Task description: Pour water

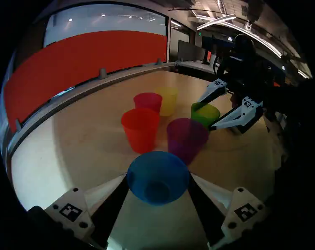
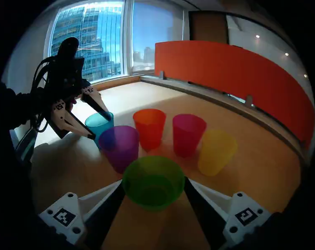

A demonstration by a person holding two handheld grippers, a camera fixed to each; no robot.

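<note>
Several translucent plastic cups stand close together on a light wooden table (image 1: 82, 141). A blue cup (image 1: 157, 177) sits upright between the fingers of my left gripper (image 1: 157, 180), which press its sides. In the right gripper view a green cup (image 2: 153, 181) is held the same way by my right gripper (image 2: 153, 185). Each view also shows the other gripper farther off: the right gripper (image 1: 204, 114) around the green cup (image 1: 205, 113), the left gripper (image 2: 101, 125) around the blue cup (image 2: 98, 123). I cannot tell whether any cup holds water.
Between the two held cups stand a purple cup (image 1: 186, 137), an orange cup (image 1: 141, 129), a magenta cup (image 1: 148, 101) and a yellow cup (image 1: 168, 100). An orange partition (image 1: 74, 62) lines the table's far edge. Large windows (image 2: 91, 41) stand behind the left gripper.
</note>
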